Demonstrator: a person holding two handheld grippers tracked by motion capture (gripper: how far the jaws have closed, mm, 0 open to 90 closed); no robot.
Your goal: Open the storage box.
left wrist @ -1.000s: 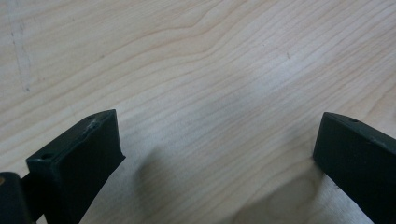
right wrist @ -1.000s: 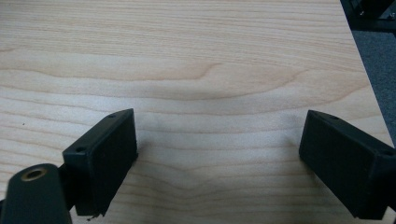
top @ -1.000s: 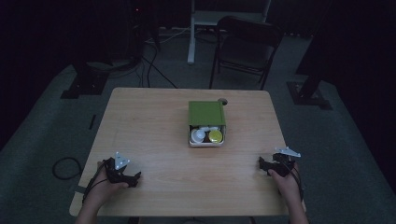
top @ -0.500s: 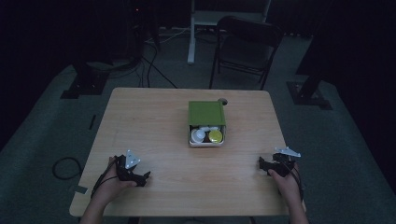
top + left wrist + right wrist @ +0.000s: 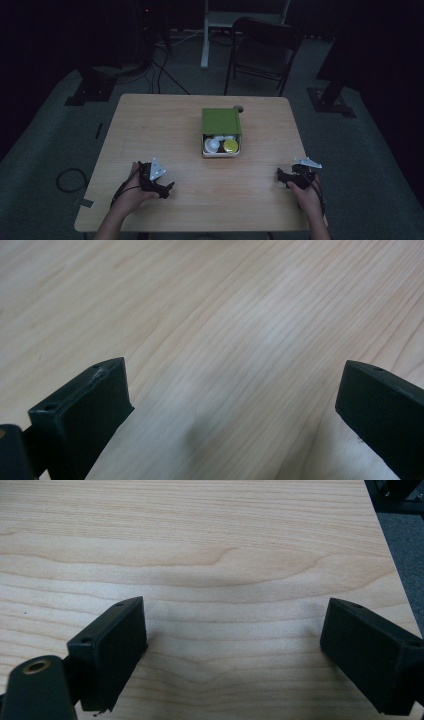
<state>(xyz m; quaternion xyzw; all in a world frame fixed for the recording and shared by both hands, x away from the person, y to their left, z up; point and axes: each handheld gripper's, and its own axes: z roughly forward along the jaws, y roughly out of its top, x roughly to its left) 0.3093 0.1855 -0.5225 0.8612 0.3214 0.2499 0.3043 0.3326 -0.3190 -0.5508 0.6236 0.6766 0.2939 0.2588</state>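
Left gripper sits at 7 o'clock on the surface, right gripper at 5 o'clock, both with jaws spread wide and empty. The green box we're after is dead center, well apart from both. Risk we see: coming in low could shove it or snag its half-open lid.
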